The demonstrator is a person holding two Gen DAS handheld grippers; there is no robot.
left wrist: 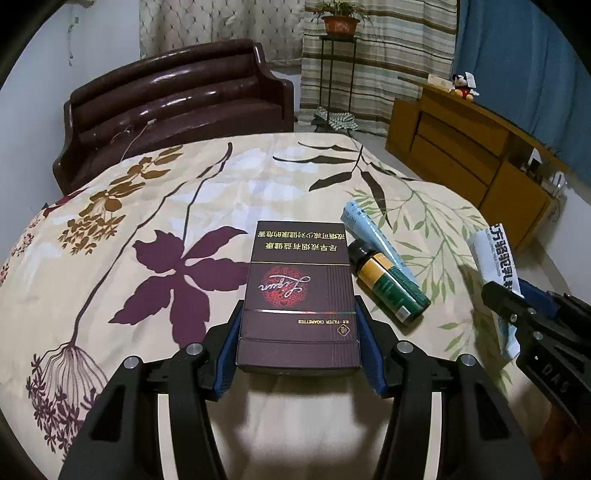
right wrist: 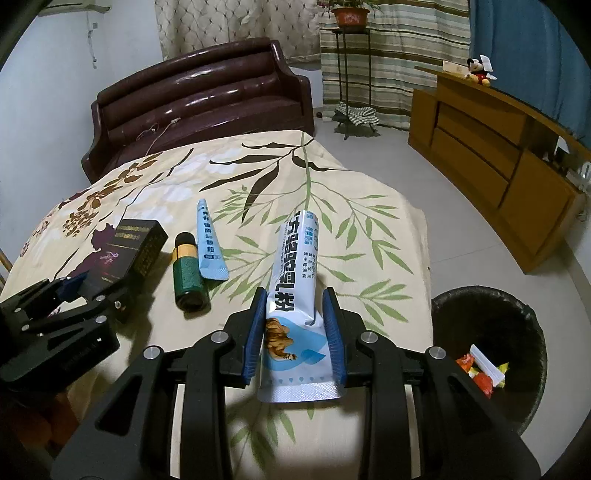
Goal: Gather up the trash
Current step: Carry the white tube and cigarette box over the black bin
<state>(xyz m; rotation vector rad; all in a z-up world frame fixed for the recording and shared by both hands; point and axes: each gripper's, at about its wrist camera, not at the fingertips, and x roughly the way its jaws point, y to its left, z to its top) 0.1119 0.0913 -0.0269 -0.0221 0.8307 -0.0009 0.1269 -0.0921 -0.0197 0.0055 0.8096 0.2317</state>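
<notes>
Cigarette pack [left wrist: 300,295] in left jaws, green bottle [left wrist: 388,278] beside, bin [right wrist: 491,354] nearby

Beyond my work area: dark leather sofa [left wrist: 177,107] against the wall, potted plant [right wrist: 349,13] on a stand, wooden cabinet [right wrist: 491,155] bearing a plush toy [right wrist: 480,72].

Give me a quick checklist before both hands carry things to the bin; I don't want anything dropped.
1. Left tool closed on the cigarette box: ok, pads against both sides.
2. Right tool closed on the powder sachet: ok, lifted off the cloth.
3. Bin reachable: ok, beside the table's right edge, open.
4. Room in bin: ok, only a few wrappers.
5. Box grip secure: cannot tell.
6. Table cleared: not ok, bottle and small sachet remain.
</notes>
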